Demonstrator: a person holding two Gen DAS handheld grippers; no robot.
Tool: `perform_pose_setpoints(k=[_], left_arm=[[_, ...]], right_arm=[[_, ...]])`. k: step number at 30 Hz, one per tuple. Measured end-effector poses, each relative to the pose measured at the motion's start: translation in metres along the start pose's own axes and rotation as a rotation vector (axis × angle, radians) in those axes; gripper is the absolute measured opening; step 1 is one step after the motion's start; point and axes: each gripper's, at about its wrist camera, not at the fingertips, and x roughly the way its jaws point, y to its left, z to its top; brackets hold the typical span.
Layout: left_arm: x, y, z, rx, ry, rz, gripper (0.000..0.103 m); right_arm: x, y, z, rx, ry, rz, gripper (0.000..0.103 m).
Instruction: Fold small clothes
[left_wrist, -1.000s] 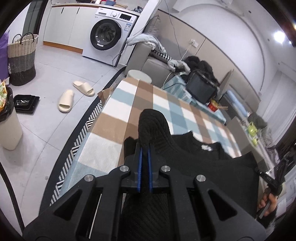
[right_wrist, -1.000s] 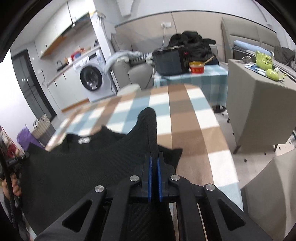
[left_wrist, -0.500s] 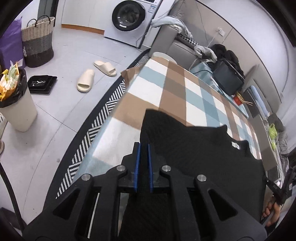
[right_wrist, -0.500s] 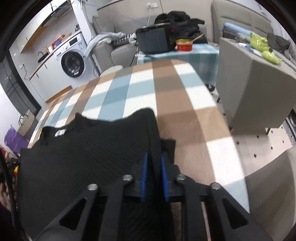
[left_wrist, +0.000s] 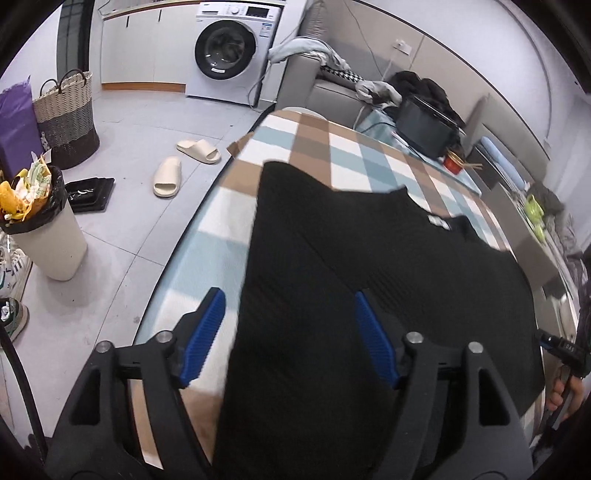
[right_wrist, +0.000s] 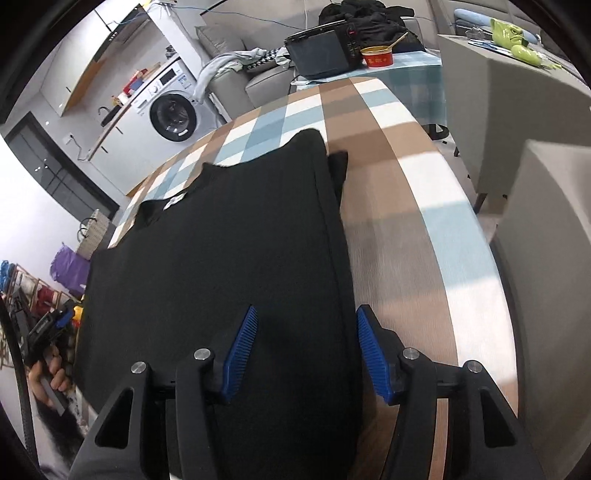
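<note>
A black knit top (left_wrist: 351, 266) lies flat on the checked tablecloth (left_wrist: 310, 147), neckline and white label (left_wrist: 437, 220) toward the far side. My left gripper (left_wrist: 288, 306) is open, its blue pads straddling the garment's left folded edge. In the right wrist view the same top (right_wrist: 221, 240) lies spread, a bit of sleeve (right_wrist: 338, 164) sticking out at its far right corner. My right gripper (right_wrist: 306, 328) is open over the garment's right edge, holding nothing.
The checked table (right_wrist: 406, 184) ends at a rounded edge on both sides. A bin (left_wrist: 44, 229), basket (left_wrist: 66, 118) and slippers (left_wrist: 168, 181) are on the floor to the left. A grey cabinet (right_wrist: 498, 92) and a chair (right_wrist: 554, 258) stand to the right.
Both grippers held the top's shoulders pinched up, then laid the garment down flat on the table and opened, letting go of the cloth.
</note>
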Motion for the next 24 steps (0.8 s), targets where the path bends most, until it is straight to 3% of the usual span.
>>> perform_pose_setpoints(k=[8,10,14,16,17,18,20,22,24], left_arm=[[-0.027,-0.008,-0.048,0.000,0.034,-0.006,0.072],[-0.036,-0.009,-0.060,-0.001,0.036,-0.001,0.079],[-0.042,-0.009,-0.074,0.005,0.053,-0.005,0.080],[-0.046,-0.008,-0.082,-0.002,0.058,0.000,0.080],[-0.046,-0.008,-0.082,-0.002,0.059,0.001,0.080],[-0.048,-0.008,-0.084,-0.001,0.057,0.001,0.080],[-0.051,-0.007,-0.087,-0.001,0.053,0.005,0.080],[-0.057,-0.005,-0.087,-0.006,0.047,0.014,0.080],[-0.060,-0.002,-0.087,-0.009,0.045,0.014,0.080]], right_arm=[[-0.023,-0.012,-0.035,0.031,-0.023,0.047,0.057],[-0.026,-0.015,-0.041,0.043,-0.022,0.051,0.057],[-0.029,-0.017,-0.049,0.059,-0.044,0.086,0.056],[-0.028,-0.015,-0.052,0.056,-0.041,0.108,0.045],[-0.027,-0.012,-0.053,0.047,-0.034,0.119,0.029],[-0.025,-0.010,-0.052,0.038,-0.037,0.120,0.021],[-0.030,0.000,-0.054,-0.002,-0.060,0.114,0.011],[-0.044,0.006,-0.056,-0.029,-0.117,0.126,0.010],[-0.049,0.006,-0.056,-0.027,-0.111,0.095,0.009]])
